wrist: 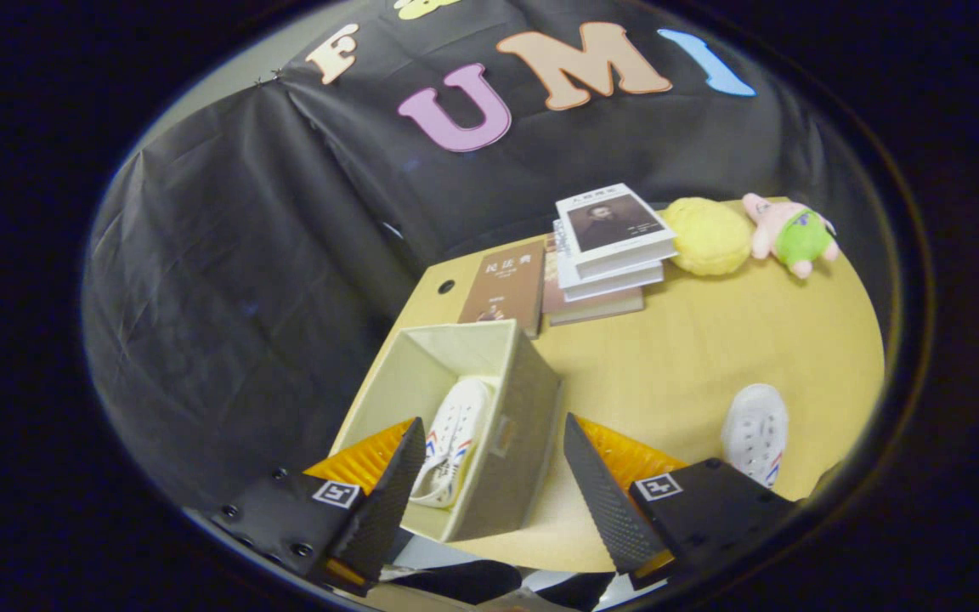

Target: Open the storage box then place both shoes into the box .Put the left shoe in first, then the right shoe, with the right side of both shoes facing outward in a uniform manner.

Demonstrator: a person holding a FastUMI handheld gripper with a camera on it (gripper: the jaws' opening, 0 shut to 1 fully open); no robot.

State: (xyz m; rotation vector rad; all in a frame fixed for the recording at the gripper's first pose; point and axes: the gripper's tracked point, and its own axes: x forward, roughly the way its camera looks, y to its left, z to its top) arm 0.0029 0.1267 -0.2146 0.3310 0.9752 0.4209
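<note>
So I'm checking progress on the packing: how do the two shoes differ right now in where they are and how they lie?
The shoe in the box lies inside the open storage box, between the fingers of the open gripper; the shoe on the table sits out on the table, beyond the right finger. The boxed one shows its laces and coloured stripes in full; the other is partly hidden by the finger. Both are white sneakers.

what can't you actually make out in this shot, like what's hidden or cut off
- Shoe in the storage box: heel end hidden behind one finger of the open gripper in the gripper view, so which side faces outward is unclear.
- Shoe on the table: rear part covered by the other finger's mount.
- Storage box: near corner and floor hidden by the shoe and finger; no lid can be made out.
- Lowest book in the stack: cover hidden by the books above.
</note>
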